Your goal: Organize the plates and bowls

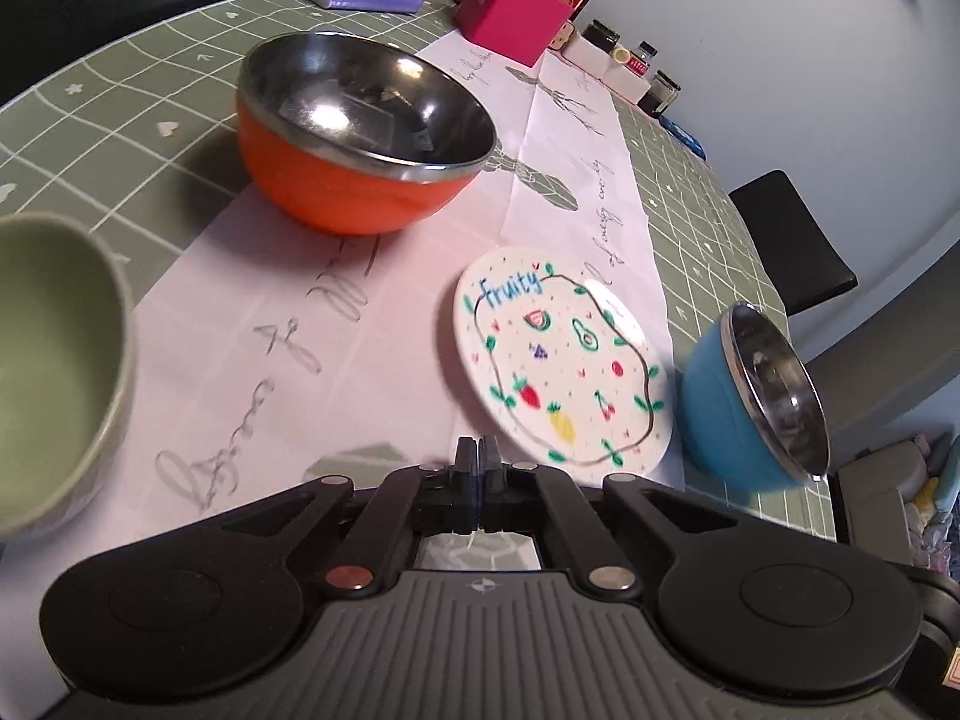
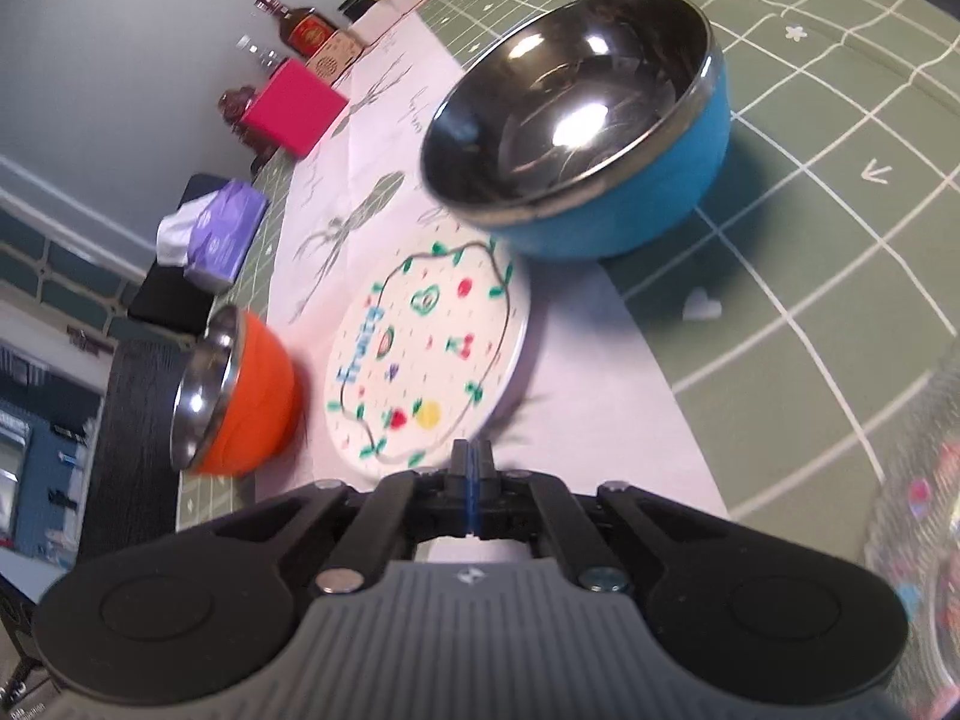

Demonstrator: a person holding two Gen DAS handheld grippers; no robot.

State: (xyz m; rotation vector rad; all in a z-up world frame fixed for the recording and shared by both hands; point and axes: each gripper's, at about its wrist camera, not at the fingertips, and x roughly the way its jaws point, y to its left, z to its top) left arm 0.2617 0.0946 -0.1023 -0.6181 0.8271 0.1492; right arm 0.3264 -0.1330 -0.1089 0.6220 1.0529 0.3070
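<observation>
A: Light is soft and even, fairly bright. White glare spots sit inside the orange bowl (image 1: 366, 102) and the blue bowl (image 2: 576, 120).

B: Shadows?

A: Soft ones: under the orange bowl, and right of the blue bowl on the tablecloth (image 2: 810, 252).

B: Sharpness?

A: Both views carry slight motion blur; the plate (image 2: 429, 354) looks smeared. Right of the blue bowl, a patterned thing (image 2: 918, 510) at the frame edge is wholly out of focus. Fisheye bends the tablecloth grid near the edges.
</observation>
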